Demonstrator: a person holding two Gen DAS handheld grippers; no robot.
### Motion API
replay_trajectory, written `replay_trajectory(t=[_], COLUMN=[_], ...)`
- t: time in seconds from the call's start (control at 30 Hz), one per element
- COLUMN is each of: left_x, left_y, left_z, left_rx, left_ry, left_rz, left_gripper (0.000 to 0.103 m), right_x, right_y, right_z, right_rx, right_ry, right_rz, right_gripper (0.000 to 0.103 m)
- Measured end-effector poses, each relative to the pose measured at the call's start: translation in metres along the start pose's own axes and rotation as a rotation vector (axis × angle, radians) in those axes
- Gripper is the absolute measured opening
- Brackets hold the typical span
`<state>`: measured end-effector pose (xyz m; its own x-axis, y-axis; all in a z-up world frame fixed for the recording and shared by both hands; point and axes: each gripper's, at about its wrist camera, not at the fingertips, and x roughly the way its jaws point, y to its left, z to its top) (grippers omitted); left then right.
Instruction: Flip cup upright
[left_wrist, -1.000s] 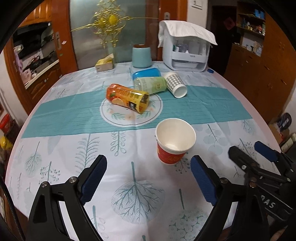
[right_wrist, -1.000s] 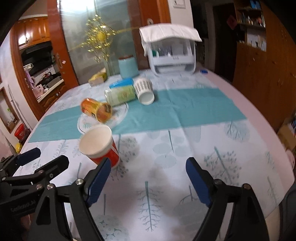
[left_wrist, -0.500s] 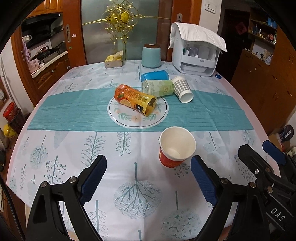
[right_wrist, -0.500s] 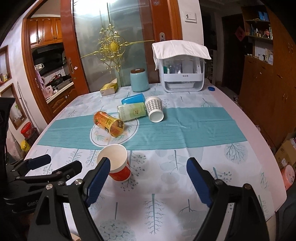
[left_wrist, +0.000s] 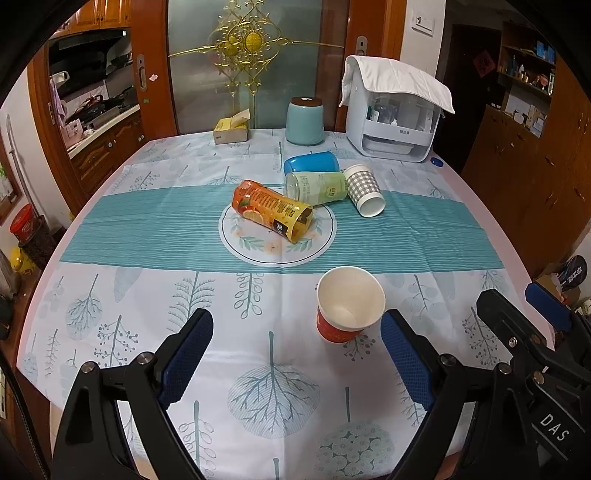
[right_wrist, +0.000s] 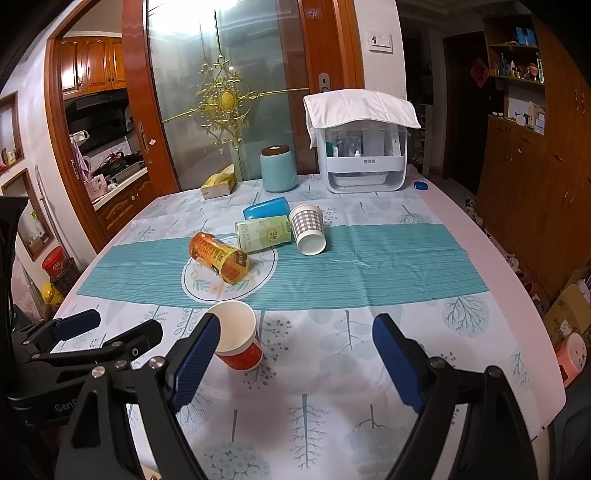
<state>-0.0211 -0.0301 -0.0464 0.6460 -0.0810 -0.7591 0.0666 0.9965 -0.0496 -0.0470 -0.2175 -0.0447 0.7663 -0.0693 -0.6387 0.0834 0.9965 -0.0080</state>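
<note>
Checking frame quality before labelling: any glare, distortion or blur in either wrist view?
Left wrist: strong fisheye bending at the table edge, dark corner vignette, red paper cup sharp, even light. Right wrist: bright glare on the glass door washes out its upper panel; same vignette; right gripper casts soft shadows on the tablecloth; no motion blur evident.

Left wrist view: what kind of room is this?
Most likely a home dining room. A table with a printed cloth stands before a glass sliding door, with kitchen cabinets and a stove beyond it. Wooden cupboards line the right wall.
</note>
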Motion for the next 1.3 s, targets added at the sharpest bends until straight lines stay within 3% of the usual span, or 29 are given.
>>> replay_trajectory(t=[1.3], left_x=[-0.0081], left_y=[0.0038], left_z=[-0.0020], left_rx=[0.002], left_ry=[0.007], left_rz=[0.057], left_gripper=[0.091], right_x=[0.0022], right_y=[0.0064], right_z=[-0.0052], right_rx=[0.013], right_ry=[0.015], right_rz=[0.017], right_gripper=[0.085])
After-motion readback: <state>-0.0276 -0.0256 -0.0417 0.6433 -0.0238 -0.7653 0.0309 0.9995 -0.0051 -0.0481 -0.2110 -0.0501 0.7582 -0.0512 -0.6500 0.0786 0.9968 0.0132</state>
